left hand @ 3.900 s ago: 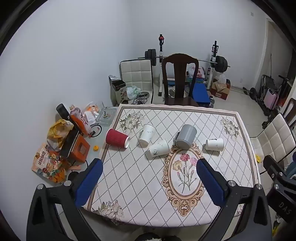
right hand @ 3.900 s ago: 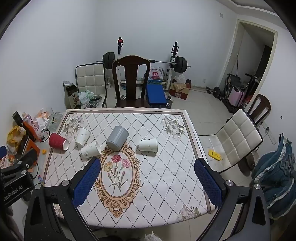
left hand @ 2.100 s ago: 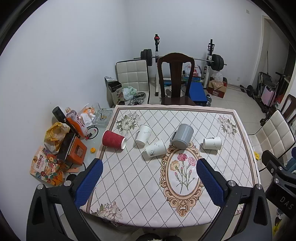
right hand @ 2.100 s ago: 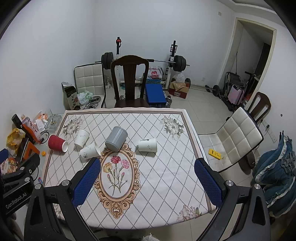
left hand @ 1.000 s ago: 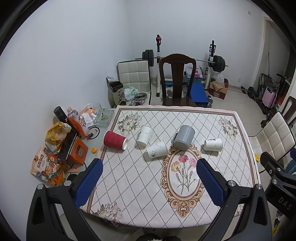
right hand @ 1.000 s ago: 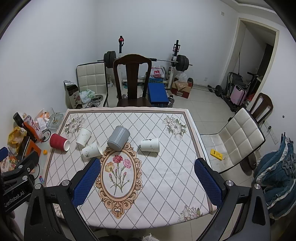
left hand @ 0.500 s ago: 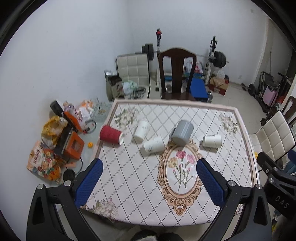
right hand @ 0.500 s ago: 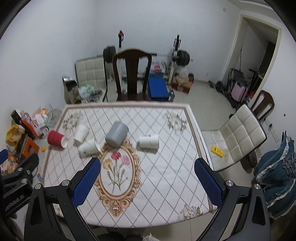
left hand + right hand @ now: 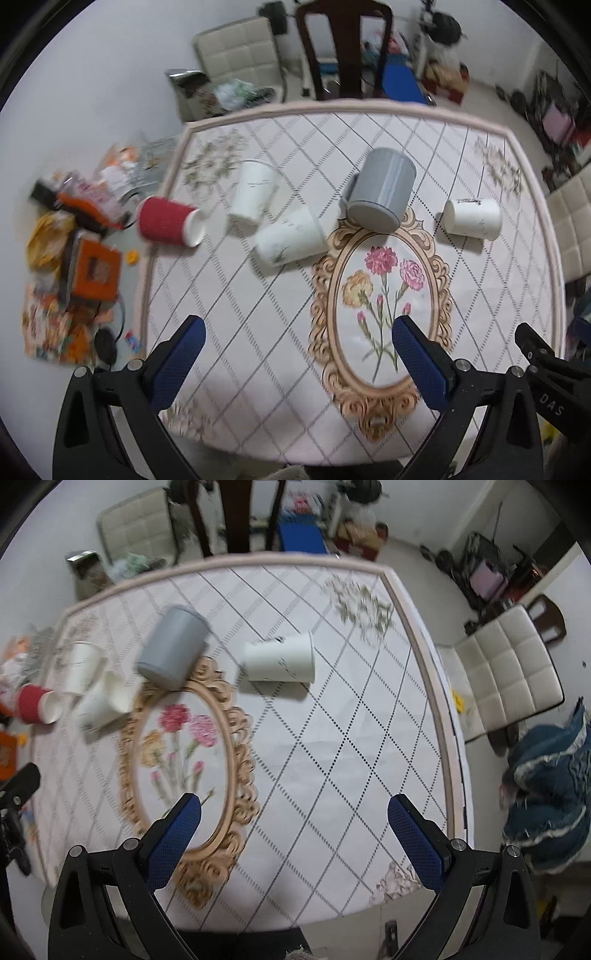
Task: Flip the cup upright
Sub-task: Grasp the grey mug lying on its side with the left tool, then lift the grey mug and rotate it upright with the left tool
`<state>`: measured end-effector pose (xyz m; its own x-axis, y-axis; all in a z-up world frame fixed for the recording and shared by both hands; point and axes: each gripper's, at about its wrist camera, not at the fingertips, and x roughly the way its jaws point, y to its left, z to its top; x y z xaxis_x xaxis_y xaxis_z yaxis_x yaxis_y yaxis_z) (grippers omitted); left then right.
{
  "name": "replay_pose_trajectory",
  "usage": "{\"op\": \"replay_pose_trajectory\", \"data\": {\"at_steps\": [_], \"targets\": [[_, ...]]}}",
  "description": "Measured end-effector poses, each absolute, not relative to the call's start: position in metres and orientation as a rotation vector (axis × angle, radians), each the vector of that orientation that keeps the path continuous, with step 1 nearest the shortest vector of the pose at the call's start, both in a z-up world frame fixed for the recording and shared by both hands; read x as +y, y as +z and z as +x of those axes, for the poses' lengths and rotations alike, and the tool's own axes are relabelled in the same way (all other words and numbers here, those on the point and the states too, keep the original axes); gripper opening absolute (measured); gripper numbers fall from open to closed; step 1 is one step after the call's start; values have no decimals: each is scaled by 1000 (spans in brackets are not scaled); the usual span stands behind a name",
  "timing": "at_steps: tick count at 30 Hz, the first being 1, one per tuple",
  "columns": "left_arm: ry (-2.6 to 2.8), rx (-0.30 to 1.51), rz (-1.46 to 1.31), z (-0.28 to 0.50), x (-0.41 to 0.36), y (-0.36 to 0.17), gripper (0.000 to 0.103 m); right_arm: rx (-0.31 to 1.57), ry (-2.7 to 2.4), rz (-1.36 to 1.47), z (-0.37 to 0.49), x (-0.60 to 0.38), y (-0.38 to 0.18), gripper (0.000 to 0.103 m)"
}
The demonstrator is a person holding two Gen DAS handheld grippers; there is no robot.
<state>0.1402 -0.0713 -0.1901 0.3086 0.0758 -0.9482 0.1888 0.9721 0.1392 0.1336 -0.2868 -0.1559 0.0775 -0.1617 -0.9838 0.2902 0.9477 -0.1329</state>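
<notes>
Cups are what this job turns on, and none of them stands upright yet: I count five lying on the tablecloth (image 9: 258, 332), so by my reading the flipping has not begun.

Nearest to me, my left gripper (image 9: 295, 341) hangs over the near edge of the table with its blue pads spread wide and nothing between them. My right gripper (image 9: 293, 816) is the same: pads wide apart, empty, above the near right part of the cloth. Neither touches a cup.

Just beyond the left gripper is the oval flower picture (image 9: 382, 284) printed on the cloth. Along its far side runs the row of cups. On my right lies a white paper cup (image 9: 280, 661) on its side, by itself, well apart from the others; it is the one closest to my right gripper, and I judge it the likeliest first pick. To its left the grey mug (image 9: 382, 192) lies tipped at the top of the oval. Further left, two more white cups lie close together, one nearer (image 9: 291, 242) and one behind it (image 9: 255, 192). Last, the red cup (image 9: 168, 221) lies at the left edge of the table.

Beyond the table stand a dark wooden chair (image 9: 345, 48) and a padded white chair (image 9: 236, 51).

All five still need righting.
</notes>
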Motion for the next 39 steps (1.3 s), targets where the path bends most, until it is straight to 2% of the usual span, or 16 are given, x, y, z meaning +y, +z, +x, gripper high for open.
{"op": "replay_pose_trajectory", "data": {"at_steps": [9, 19, 23, 25, 27, 34, 39], "targets": [[-205, 1327, 363, 240, -119, -254, 103, 1588, -441, 169, 198, -317, -245, 102], [-353, 1376, 435, 307, -162, -305, 102, 1651, -536, 235, 220, -348, -297, 102], [-400, 1414, 446, 311, -171, -320, 100, 1666, -560, 248, 220, -353, -306, 102], [-439, 1450, 418, 313, -172, -330, 93, 1672, -570, 249, 220, -354, -308, 102], [-475, 1475, 373, 314, -172, -336, 80, 1675, -578, 252, 219, -356, -311, 102], [-495, 1444, 332, 315, -165, -337, 79, 1659, -610, 231, 216, -354, -301, 102], [-477, 1412, 306, 300, -158, -320, 79, 1632, -633, 236, 206, -358, -285, 102]]}}
